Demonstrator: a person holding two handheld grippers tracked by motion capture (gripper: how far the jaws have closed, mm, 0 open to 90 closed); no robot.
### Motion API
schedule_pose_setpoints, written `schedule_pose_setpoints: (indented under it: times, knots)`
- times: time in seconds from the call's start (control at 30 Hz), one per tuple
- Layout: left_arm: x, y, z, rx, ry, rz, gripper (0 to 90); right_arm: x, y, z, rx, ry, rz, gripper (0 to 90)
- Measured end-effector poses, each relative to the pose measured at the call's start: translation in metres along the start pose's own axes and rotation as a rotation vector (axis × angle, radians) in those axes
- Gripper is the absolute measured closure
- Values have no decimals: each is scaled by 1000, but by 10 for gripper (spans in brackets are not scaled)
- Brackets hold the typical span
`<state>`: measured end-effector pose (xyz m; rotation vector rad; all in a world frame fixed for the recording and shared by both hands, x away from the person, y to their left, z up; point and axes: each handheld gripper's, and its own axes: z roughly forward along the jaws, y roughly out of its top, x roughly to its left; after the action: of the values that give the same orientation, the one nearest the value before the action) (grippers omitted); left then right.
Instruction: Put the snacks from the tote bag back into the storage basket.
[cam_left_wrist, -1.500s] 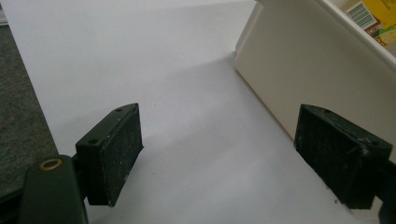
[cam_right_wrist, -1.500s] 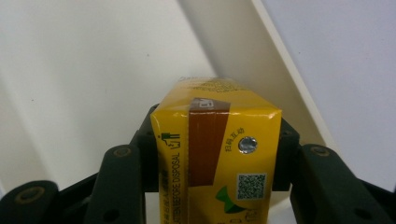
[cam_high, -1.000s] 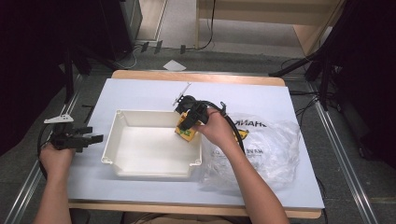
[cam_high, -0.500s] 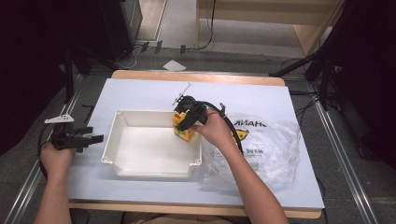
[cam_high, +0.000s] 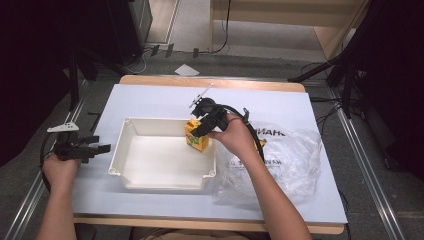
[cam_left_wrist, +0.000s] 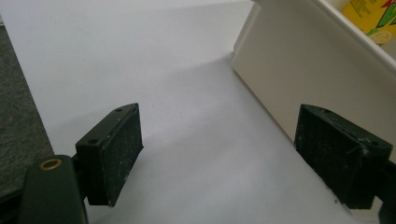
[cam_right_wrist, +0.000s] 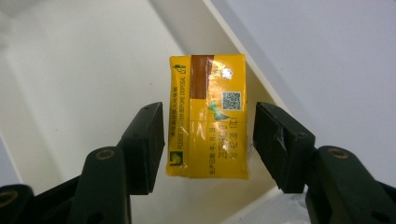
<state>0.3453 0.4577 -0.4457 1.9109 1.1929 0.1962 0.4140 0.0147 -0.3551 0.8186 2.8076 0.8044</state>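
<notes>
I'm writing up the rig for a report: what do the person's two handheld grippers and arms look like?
Both grippers are black. The left gripper carries a grey three-cornered plate, and a black cable loops from it. The right gripper has a thin pale plate and a black cable arching over the hand. Up close, the jaws are thick black rectangular pads, scuffed, with brass-coloured pivots. The forearms are bare, with no sleeves in view.

yellow carton (cam_right_wrist: 208, 116) | upright, poss. tilted | in white tray (cam_high: 150, 160), right wall
</notes>
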Motion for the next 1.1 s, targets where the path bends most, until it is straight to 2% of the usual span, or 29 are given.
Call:
schedule_pose_setpoints:
  times: [0.3,0.6,0.9,1.1]
  knots:
    - [0,1,1,1,0,0,163,1,-5,-23,-48,12,10,451]
    - [0,4,5,1,-7,4,163,11,-9,-40,-69,15,8,453]
    - [0,7,9,6,-13,9,163,19,-13,-38,-76,48,-7,481]
    - [0,9,10,9,-17,10,163,26,-15,-36,-78,79,-3,550]
